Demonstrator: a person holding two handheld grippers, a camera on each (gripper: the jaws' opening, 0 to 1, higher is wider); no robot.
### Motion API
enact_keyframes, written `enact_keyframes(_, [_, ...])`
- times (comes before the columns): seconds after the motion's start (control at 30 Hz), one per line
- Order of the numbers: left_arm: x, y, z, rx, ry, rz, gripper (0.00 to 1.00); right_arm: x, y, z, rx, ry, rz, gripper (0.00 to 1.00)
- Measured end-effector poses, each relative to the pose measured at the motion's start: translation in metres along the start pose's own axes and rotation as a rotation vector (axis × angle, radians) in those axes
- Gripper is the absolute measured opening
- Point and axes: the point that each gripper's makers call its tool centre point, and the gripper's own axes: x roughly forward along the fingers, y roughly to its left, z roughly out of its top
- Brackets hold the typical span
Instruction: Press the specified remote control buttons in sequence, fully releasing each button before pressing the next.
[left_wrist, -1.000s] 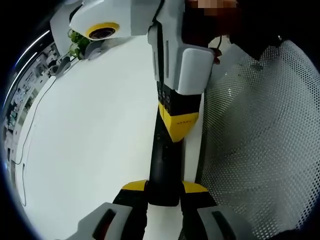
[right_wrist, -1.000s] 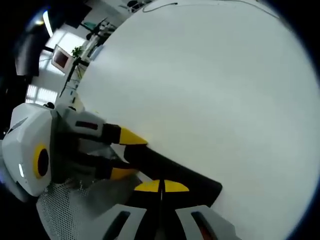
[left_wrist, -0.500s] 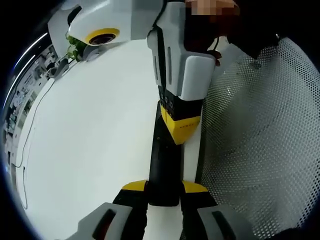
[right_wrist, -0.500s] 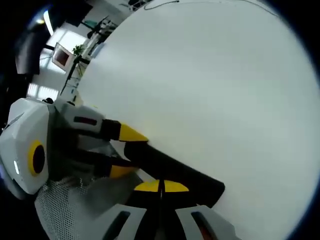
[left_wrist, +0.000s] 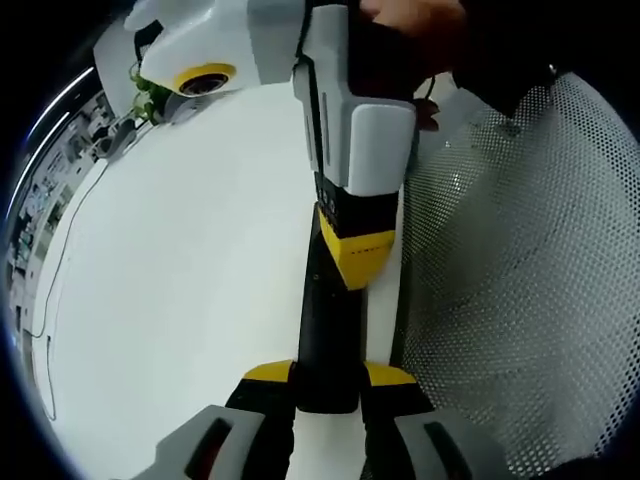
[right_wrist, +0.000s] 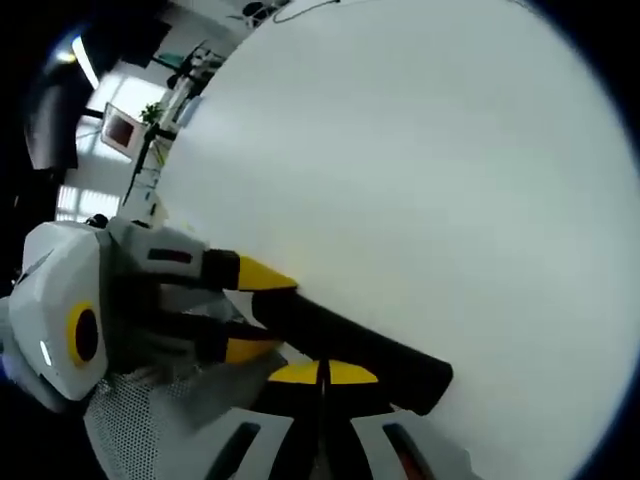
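A long black remote control (left_wrist: 328, 330) lies lengthwise over the white table (left_wrist: 180, 260). My left gripper (left_wrist: 328, 375) is shut on its near end, one yellow tip on each side. My right gripper (left_wrist: 356, 255) comes down from the top of the left gripper view, jaws together, yellow tip resting on the remote's upper face. In the right gripper view the remote (right_wrist: 350, 345) runs diagonally. The right gripper (right_wrist: 322, 374) stands shut at its edge, and the left gripper (right_wrist: 255, 312) clamps the far end. The buttons are hidden.
A grey perforated mesh surface (left_wrist: 510, 280) sits right beside the table edge and shows again as mesh (right_wrist: 140, 430) at the lower left. A person's dark sleeve (left_wrist: 500, 50) is above it. A thin cable (left_wrist: 45, 330) and a small plant (left_wrist: 150, 90) lie far off.
The right gripper's tip dipped a little along the remote and came back slightly. The left gripper keeps its hold and the remote has not moved.
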Motion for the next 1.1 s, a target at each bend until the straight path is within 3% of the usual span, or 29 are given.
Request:
enact_keyframes(0.2, [0.0003,-0.0001,0.0,-0.002,0.001,0.0,0.25,-0.0005,0.0039,0.0097,0.008,-0.056,0.023,0.0])
enact_keyframes(0.57, [0.0004,0.0003,0.0001,-0.01,-0.002,-0.001,0.25,0.0067,0.0028,0.0055,-0.008,-0.031,0.009,0.0])
enact_keyframes(1.1, [0.0002,0.0009,0.0008,-0.011,-0.011,-0.003,0.25,0.0071,0.0014,0.0078,0.019,-0.048,0.008,0.0])
